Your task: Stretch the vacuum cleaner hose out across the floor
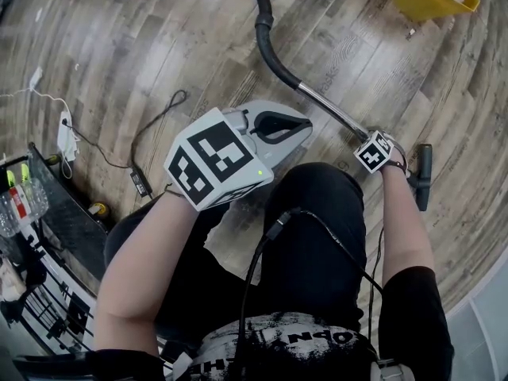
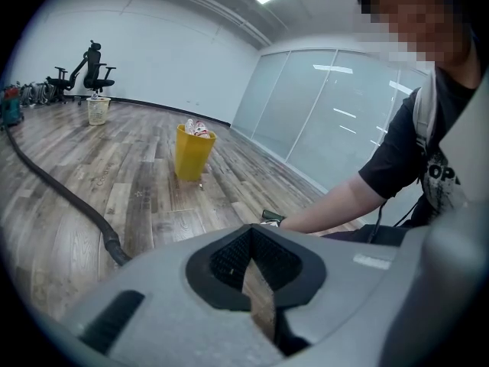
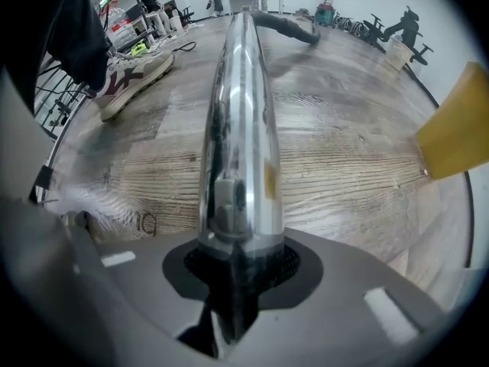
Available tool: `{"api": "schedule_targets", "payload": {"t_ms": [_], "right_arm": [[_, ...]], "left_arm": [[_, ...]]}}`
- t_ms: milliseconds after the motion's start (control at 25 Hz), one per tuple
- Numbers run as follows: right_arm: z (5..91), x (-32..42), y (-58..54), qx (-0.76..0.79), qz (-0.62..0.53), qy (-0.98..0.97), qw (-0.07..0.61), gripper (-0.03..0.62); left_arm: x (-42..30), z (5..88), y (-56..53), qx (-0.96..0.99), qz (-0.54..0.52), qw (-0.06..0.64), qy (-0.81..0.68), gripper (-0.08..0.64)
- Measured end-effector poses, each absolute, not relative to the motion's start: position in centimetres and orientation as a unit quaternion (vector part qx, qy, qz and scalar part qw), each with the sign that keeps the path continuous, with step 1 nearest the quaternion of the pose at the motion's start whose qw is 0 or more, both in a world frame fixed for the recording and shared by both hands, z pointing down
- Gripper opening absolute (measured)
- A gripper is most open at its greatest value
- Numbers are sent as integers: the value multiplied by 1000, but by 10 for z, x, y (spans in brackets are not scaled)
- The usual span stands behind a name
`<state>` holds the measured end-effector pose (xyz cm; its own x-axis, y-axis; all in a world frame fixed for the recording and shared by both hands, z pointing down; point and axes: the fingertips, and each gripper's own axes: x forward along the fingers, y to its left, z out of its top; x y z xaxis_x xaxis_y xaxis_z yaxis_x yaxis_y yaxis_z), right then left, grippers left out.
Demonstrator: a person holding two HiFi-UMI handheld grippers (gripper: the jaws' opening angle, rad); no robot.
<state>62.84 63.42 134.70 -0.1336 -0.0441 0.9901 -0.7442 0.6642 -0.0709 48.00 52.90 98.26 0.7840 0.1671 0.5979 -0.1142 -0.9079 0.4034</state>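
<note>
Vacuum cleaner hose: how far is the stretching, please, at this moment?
Done: the hose already runs far over the floor. In hand: the right tool is closed on the metal wand; the left tool is shut and empty. Left: the bend near the wand looks not yet straightened.

The person's shirt (image 1: 305, 338) bears large print, only partly readable: the letters "OPN" on its chest, seen again in the left gripper view (image 2: 442, 176). The rest of the shirt's print is illegible.
</note>
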Motion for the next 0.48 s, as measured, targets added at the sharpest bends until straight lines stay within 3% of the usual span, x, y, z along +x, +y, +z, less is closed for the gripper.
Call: {"api": "schedule_targets", "payload": {"t_ms": [40, 120, 160, 480], "right_arm": [[1347, 629, 635, 284, 299, -690, 595, 102], [1347, 631, 639, 280, 318, -684, 594, 289], [1347, 631, 642, 277, 323, -683, 594, 319], [1340, 634, 651, 292, 321, -685, 586, 318]], "left_arm": [[481, 982, 529, 920, 329, 213, 16, 0], [482, 981, 529, 921, 327, 211, 18, 0], [482, 980, 529, 921, 326, 211, 19, 0], [484, 981, 531, 922, 327, 207, 26, 0]]}}
